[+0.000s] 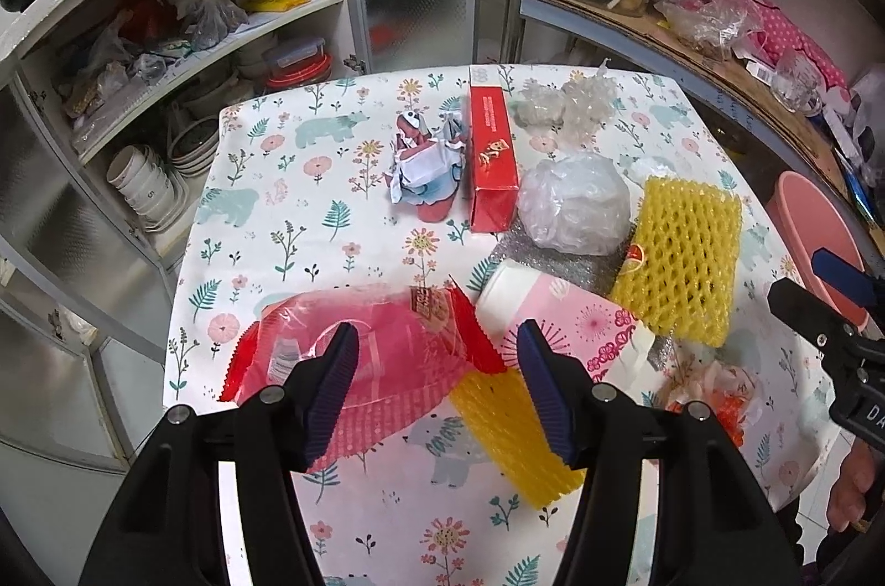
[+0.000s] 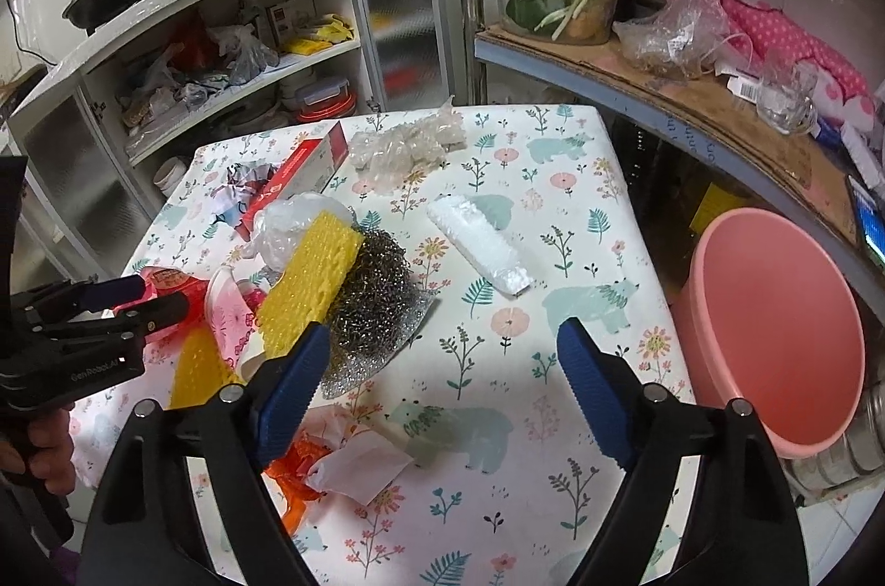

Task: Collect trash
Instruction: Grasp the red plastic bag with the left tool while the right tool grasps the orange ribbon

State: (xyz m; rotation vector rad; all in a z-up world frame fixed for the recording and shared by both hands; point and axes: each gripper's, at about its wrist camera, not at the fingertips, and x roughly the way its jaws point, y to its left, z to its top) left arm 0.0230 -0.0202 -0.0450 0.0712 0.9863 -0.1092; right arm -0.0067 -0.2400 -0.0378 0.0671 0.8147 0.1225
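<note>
While both grippers hang over the table point(image 2: 553, 154), nothing is picked up yet — this looks like the very start of the collecting, or a gap between grabs. The left gripper point(image 1: 437, 381) is spread wide right above the red bag point(image 1: 354, 359), with a yellow net point(image 1: 514, 431) lying just beside it under the right finger. The right gripper point(image 2: 437, 392) is wide too and empty, over bare cloth, with crumpled paper point(image 2: 354, 467) and an orange scrap near its left finger.

The trash is scattered all over: red box point(image 1: 489, 154), clear bag point(image 1: 575, 204), steel scrubber point(image 2: 376, 298), yellow sponge net point(image 2: 315, 281), white foam strip point(image 2: 481, 243), plastic wads point(image 2: 404, 146) at the far end. The pink bucket point(image 2: 774, 326) sits off the table's right edge — my guess is that's where it all goes.

Next move, I'd say: left drops onto the red bag and pinches it. It's thin, crinkly film, so it'll need a low grab or it'll slip.
</note>
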